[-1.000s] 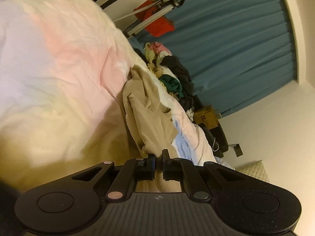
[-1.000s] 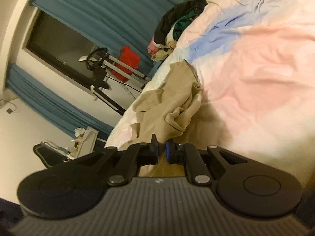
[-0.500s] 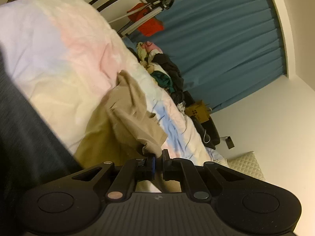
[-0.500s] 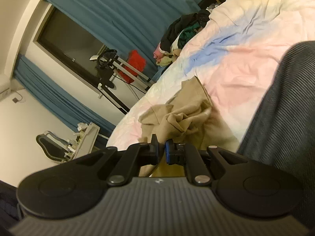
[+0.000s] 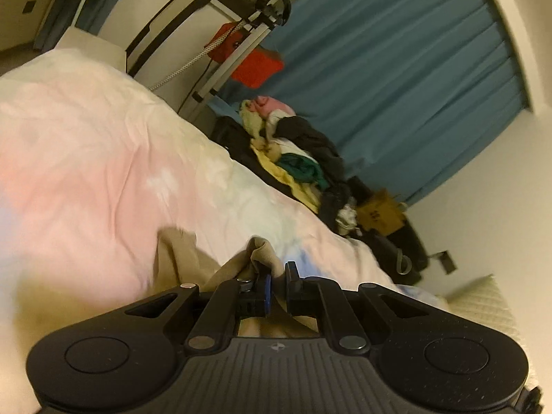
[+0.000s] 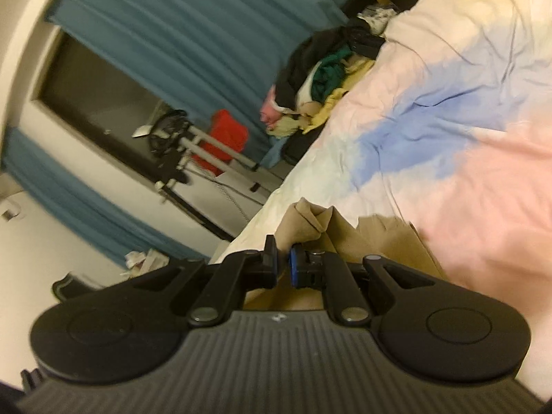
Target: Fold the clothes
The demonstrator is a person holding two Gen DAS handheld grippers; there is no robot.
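Observation:
A tan garment [image 5: 186, 258] lies on a pastel tie-dye bed cover [image 5: 89, 158]. My left gripper [image 5: 277, 276] is shut on a bunched edge of that cloth, which rises in a small peak just past the fingertips. In the right wrist view the same tan garment [image 6: 376, 241] spreads below and to the right, and my right gripper [image 6: 283, 263] is shut on another folded edge of it. Most of the garment is hidden under both gripper bodies.
A heap of mixed clothes [image 5: 293, 151] sits at the bed's far end, also in the right wrist view as the clothes heap [image 6: 321, 82]. Behind stand blue curtains [image 5: 396, 69], a metal frame with a red bag [image 5: 255, 65], and a cardboard box [image 5: 379, 212].
Both grippers have lifted and drawn back with the tan garment, so less of it lies spread ahead. The dark ribbed sleeve that crossed both views half a second ago is gone.

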